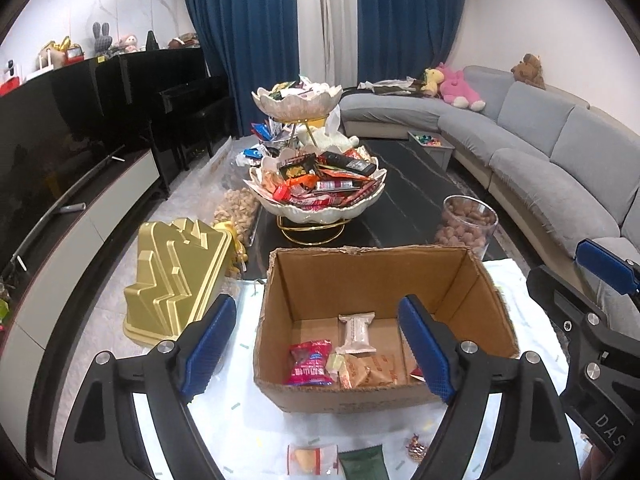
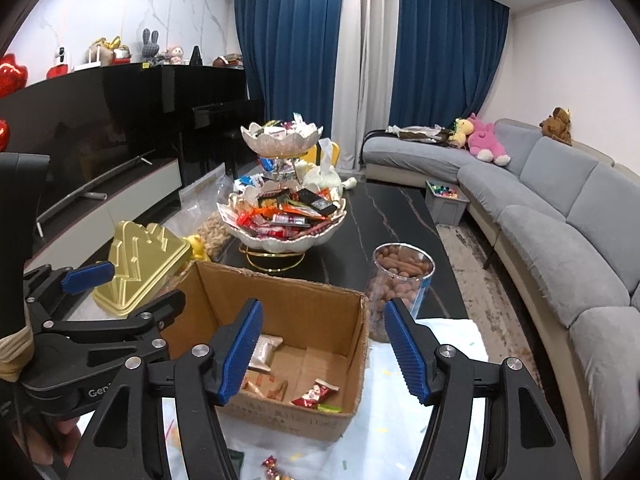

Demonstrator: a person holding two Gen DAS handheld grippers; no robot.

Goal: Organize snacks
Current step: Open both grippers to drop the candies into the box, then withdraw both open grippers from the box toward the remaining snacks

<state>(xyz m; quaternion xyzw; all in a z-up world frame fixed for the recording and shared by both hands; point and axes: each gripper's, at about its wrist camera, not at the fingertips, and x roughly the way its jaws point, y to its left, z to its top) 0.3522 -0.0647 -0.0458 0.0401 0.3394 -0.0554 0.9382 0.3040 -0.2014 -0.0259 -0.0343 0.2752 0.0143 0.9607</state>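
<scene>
We held the left gripper [image 1: 320, 344] with its 2 blue-padded fingers [image 1: 208, 344] spread wide and nothing between them, poised over the near part of an open cardboard box [image 1: 384, 264] that sat on a white cloth [image 1: 240, 412]. Between the fingertips, on the box floor, we saw a red snack packet [image 1: 309, 362], an orange-brown packet [image 1: 370, 368] just beside it, and a pale wrapped bar [image 1: 357, 333] lying farther back toward the rear wall. Below the fingers, outside the near wall of the box, a small clear packet with a yellow snack [image 1: 312, 458], a dark green packet [image 1: 362, 462] and a foil-wrapped candy [image 1: 416, 447] lay on the cloth. Our right gripper [image 2: 324, 344] was also wide apart and empty, its left finger over the box's interior and its right finger past the box's right wall, in front of a clear jar of brown snacks [image 2: 402, 280]. Between those fingertips lay a red-and-white packet [image 2: 314, 393] near the box's front wall. Beyond both grippers stood a 2-tier shell-shaped snack stand [image 1: 316, 184], its lower bowl heaped with wrapped snacks, on a dark marble coffee table [image 1: 416, 184]. To the outside of the left finger, a gold stepped container [image 1: 176, 276] rested beside the box, apart from it.
</scene>
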